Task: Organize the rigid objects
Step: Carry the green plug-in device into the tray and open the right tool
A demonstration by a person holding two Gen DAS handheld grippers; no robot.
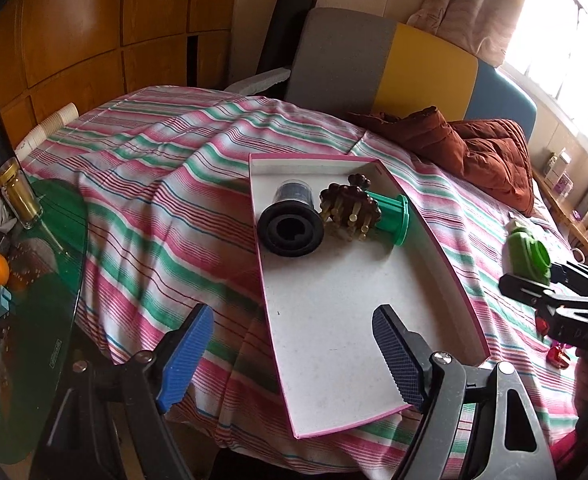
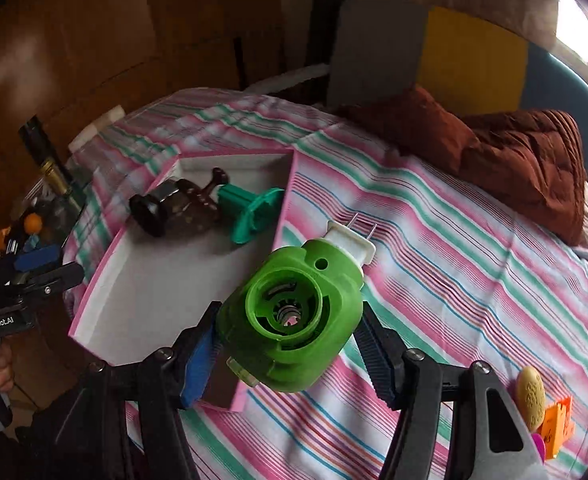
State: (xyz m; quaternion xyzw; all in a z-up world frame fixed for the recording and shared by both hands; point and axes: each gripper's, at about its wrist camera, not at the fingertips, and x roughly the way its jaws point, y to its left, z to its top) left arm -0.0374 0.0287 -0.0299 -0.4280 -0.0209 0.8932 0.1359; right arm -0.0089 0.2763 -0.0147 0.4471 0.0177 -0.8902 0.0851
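Between the right gripper's (image 2: 288, 344) pads sits the hard, smooth green plug-in gadget (image 2: 294, 320), squeezed by its fat sides, while the left gripper (image 1: 294, 356) hangs wide and empty.

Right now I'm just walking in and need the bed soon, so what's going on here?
A person is sorting hard objects into a pink-edged box lid on the bed. The right gripper holds a green plastic device beside it. The left gripper hovers open and empty. A black-capped jar, brown piece and teal spool are inside.
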